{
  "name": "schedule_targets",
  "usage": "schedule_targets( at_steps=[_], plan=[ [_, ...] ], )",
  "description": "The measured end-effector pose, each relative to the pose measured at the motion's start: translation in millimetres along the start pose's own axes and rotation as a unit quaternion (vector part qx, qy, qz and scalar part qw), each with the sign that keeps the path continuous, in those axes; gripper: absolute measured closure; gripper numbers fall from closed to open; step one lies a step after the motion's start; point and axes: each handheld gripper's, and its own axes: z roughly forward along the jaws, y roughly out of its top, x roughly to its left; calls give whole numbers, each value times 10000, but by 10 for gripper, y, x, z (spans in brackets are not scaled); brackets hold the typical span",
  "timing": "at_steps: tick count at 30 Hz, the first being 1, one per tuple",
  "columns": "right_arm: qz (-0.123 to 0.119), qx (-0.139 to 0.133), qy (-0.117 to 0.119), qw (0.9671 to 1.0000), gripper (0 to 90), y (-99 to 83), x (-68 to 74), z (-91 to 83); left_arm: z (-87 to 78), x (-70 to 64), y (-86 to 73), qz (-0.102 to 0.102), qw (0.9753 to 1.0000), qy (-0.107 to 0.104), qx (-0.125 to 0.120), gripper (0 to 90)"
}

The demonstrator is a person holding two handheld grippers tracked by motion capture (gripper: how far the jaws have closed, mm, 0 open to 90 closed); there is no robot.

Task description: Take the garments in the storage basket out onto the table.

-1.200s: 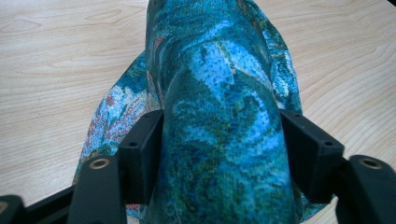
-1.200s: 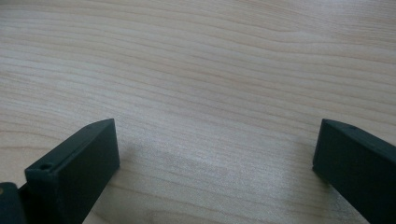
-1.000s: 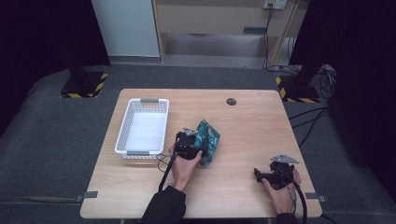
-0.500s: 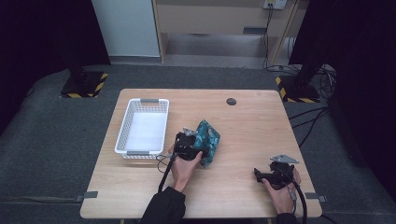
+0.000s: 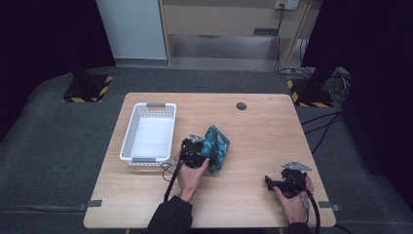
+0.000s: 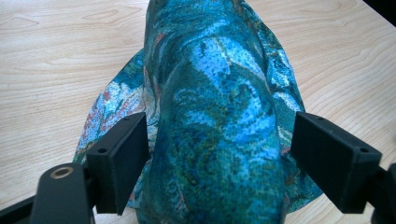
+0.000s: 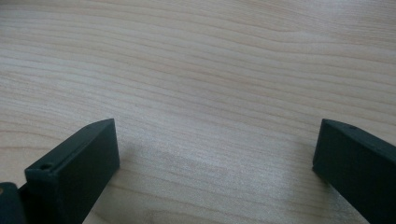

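Nothing much had shifted over the last second: my left hand had stayed at the teal cloth and my right had stayed parked near the near right corner of the bench. The crumpled teal patterned cloth bundle (image 5: 216,152) lay a little left of the middle of the light wooden bench (image 5: 263,131), just to the right of the white slatted plastic basket (image 5: 149,132) but apart from it. Its long axis ran slantwise, from the near end by my hand up and away toward the far right, so the narrower far end pointed at the far edge of the bench.

In the left gripper view that same cloth (image 6: 215,116) rose as a humped ridge straight ahead along my jaws, its flatter skirts spread on the wood to either side. My left gripper (image 5: 195,157) straddled the near end of that ridge with its jaws set wide; the left jaw sat close against the fabric, while a sliver of gap showed at the right jaw, so I was around the cloth rather than pinching it.

My right gripper (image 5: 281,183) rested low over bare wood well to the right of the cloth, its jaws spread wide with nothing between them.

A small dark round disc (image 5: 241,106) sat near the far edge.
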Motion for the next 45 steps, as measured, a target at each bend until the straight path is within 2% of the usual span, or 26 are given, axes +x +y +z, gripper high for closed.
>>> schedule_targets(
  at_steps=[25,41,45],
  plan=[
    [0,1,0,10000,4,0,0,0,-207,-6,-7,21,9990,-101,-439,169],
    [-2,0,0,10000,4,0,0,0,-316,-9,-24,40,9976,-95,-684,168],
    [-1,0,0,10000,4,0,0,0,-345,-22,-28,97,9972,-38,-745,168]
  ],
)
